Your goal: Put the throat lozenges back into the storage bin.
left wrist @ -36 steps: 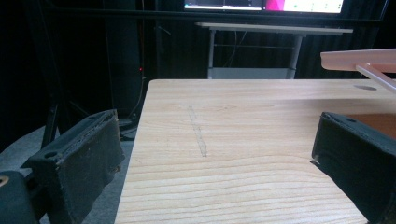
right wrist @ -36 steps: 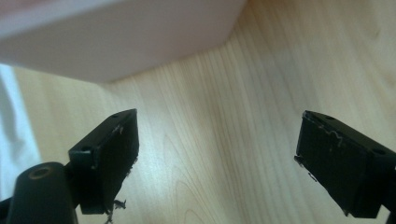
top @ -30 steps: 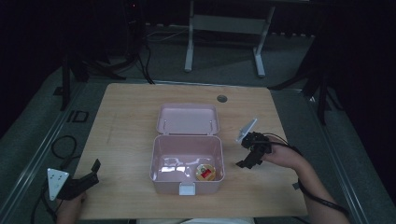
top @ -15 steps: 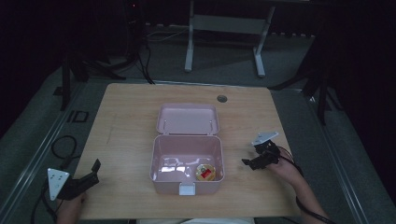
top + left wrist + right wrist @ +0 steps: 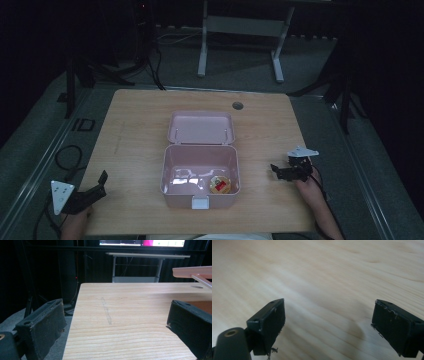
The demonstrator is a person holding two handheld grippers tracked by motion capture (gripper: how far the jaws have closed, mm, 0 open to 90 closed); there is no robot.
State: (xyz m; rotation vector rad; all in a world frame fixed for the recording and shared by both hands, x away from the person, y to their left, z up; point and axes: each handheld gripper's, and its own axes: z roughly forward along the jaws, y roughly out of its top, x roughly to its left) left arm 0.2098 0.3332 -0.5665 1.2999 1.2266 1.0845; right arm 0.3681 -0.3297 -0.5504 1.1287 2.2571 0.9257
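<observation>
Right, both grippers sit wide of the pink box (image 5: 200, 175), which lies open at the middle of the table (image 5: 135, 130), its lid (image 5: 201, 127) folded back on the far side. Inside, at the near right corner, rests a small round yellow-and-red item (image 5: 220, 184); what it is, I cannot tell. The right gripper (image 5: 278, 171) hovers low just right of the box, jaws apart with nothing between them, bare wood beneath in the right gripper view (image 5: 327, 312). The left gripper (image 5: 100, 182) waits at the near left corner, jaws also spread and empty (image 5: 112, 322).

My read: with an item in the box, closing the lid looks like the likely step. To do it well, the right gripper should come round to the far edge of the lid, catch it there and swing it forward, while the left one steadies the near wall by the white latch (image 5: 200, 202). Little stands in the way: a round grommet hole (image 5: 237, 105) lies beyond the lid, clear of its swing, and trailing cables stay off the table's edge.
</observation>
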